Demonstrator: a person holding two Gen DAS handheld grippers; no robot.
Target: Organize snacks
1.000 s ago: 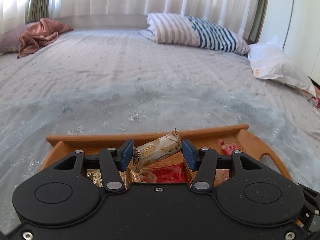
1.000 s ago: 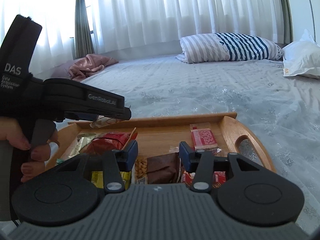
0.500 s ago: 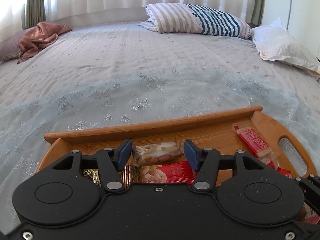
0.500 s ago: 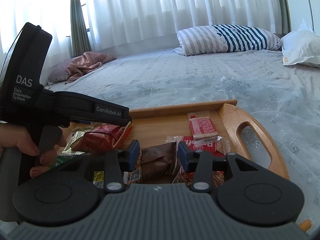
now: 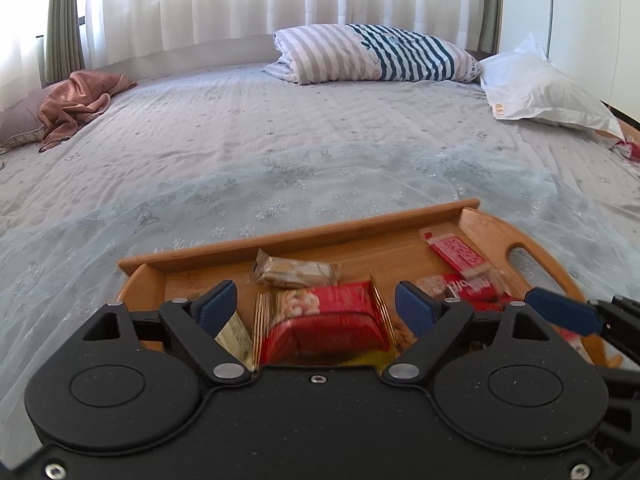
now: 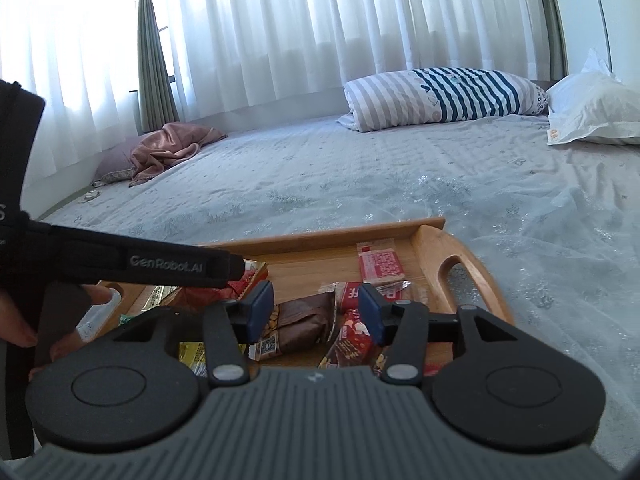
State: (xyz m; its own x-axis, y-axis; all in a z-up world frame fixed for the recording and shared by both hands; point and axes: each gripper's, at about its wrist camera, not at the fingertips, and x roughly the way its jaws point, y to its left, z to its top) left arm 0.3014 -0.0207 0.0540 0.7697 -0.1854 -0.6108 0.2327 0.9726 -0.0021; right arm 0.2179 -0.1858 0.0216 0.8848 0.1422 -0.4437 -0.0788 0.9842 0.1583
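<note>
A wooden tray (image 5: 360,230) (image 6: 472,264) with handle cut-outs lies on the bed and holds several wrapped snacks. In the left wrist view a beige nougat bar (image 5: 296,272) lies free on the tray floor beyond my left gripper (image 5: 316,306), whose jaws are opening wide above a red snack pack (image 5: 324,320) without touching it. In the right wrist view my right gripper (image 6: 316,310) is also opening; a brown snack pack (image 6: 300,322) lies between its blue pads, and the right pad stands clear of it. A red bar (image 6: 380,266) (image 5: 456,256) rests near the tray's right end.
The grey patterned bedspread (image 5: 280,152) stretches beyond the tray. A striped pillow (image 5: 376,54), a white bag (image 5: 544,96) and a pink cloth (image 5: 76,104) lie at the far side. A hand (image 6: 16,320) holds the left gripper's black body (image 6: 140,266) at the left.
My left gripper let go of the beige nougat bar, which now lies on the tray, and drew back while opening. My right gripper's jaws widened away from the brown pack.
</note>
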